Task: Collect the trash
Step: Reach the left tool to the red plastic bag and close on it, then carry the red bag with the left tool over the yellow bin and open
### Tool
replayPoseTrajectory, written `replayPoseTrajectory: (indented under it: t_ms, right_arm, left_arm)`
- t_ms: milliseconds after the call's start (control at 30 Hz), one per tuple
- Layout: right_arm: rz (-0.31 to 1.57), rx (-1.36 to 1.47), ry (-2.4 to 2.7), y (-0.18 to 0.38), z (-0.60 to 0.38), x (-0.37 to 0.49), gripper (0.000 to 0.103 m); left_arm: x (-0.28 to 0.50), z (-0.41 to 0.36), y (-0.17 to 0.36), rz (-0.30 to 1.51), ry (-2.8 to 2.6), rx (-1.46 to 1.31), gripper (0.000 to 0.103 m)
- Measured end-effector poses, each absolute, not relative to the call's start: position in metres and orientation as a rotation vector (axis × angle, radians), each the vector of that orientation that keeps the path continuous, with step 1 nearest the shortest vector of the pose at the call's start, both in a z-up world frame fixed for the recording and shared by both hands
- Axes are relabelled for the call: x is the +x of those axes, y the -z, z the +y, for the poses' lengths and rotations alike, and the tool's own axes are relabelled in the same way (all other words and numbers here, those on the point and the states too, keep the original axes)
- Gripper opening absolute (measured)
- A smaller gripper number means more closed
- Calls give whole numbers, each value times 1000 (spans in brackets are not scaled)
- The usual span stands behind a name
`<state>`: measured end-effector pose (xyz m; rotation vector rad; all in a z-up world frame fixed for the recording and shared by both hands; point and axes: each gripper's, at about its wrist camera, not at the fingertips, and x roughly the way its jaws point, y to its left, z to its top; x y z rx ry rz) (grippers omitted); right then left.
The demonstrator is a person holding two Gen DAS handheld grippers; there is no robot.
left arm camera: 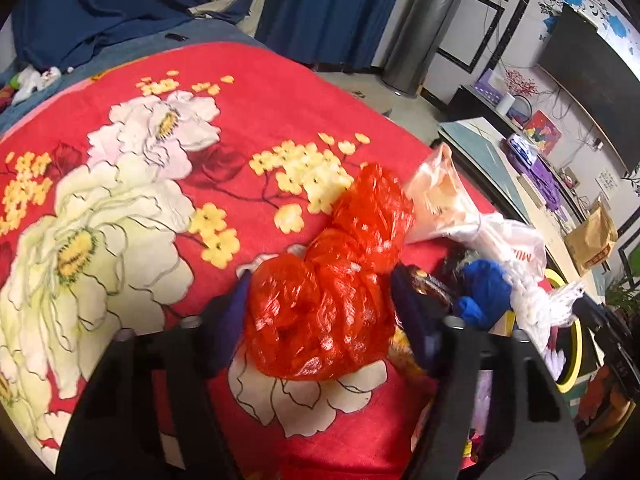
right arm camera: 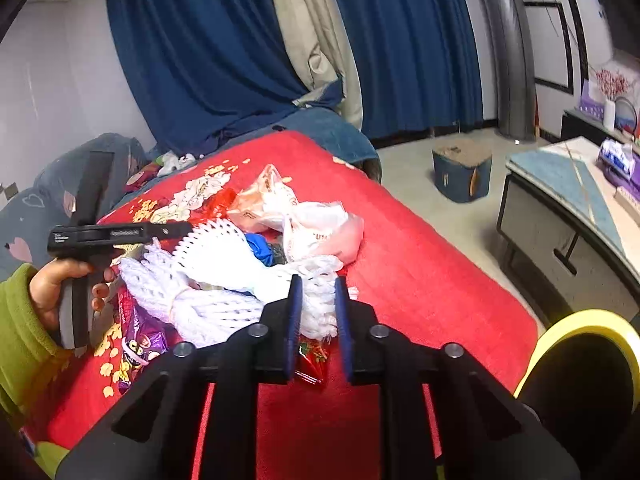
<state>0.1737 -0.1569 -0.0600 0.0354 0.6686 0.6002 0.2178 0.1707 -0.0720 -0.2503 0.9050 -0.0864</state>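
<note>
Left wrist view shows your left gripper (left arm camera: 320, 316) with its fingers (left arm camera: 230, 324) spread fairly wide on either side of a crumpled red plastic bag (left arm camera: 332, 280); the bag fills the gap between them, but you cannot tell from here whether the pads actually press it. It lies on the red flowered blanket (left arm camera: 160, 168) of the bed, with a clear plastic bag (left arm camera: 436, 196), a blue scrap (left arm camera: 484, 292) and white foam netting (left arm camera: 532, 300) just to its right. Right wrist view shows your right gripper (right arm camera: 318, 320) with its fingers (right arm camera: 294, 320) set narrow around a bunch of that white foam netting (right arm camera: 224, 280), which sits between the pads. A purple snack packet (right arm camera: 140, 344) and a red wrapper (right arm camera: 314, 356) lie under the netting. A yellow-rimmed bin (right arm camera: 580, 320) stands beside the bed at lower right; its inside is dark and its contents cannot be made out.
</note>
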Motion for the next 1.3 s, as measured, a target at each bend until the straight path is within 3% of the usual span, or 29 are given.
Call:
replayPoseTrajectory:
  t_ms: [133,300,767,1300]
  right_arm:
    - [626,25,-610,53,-159,165,12]
    - [582,22,-603,43,-160,157,6]
    - [465,58,-555,14,-189,142,5]
    - [436,73,-392,1,-265,115,5]
  left_arm:
    - [213,170,75,895,115,-263,29]
    - [199,169,60,827,116,-254,20]
    - [145,142,-20,577,140,-275,19]
    - [139,40,-27,572,342,-235,19]
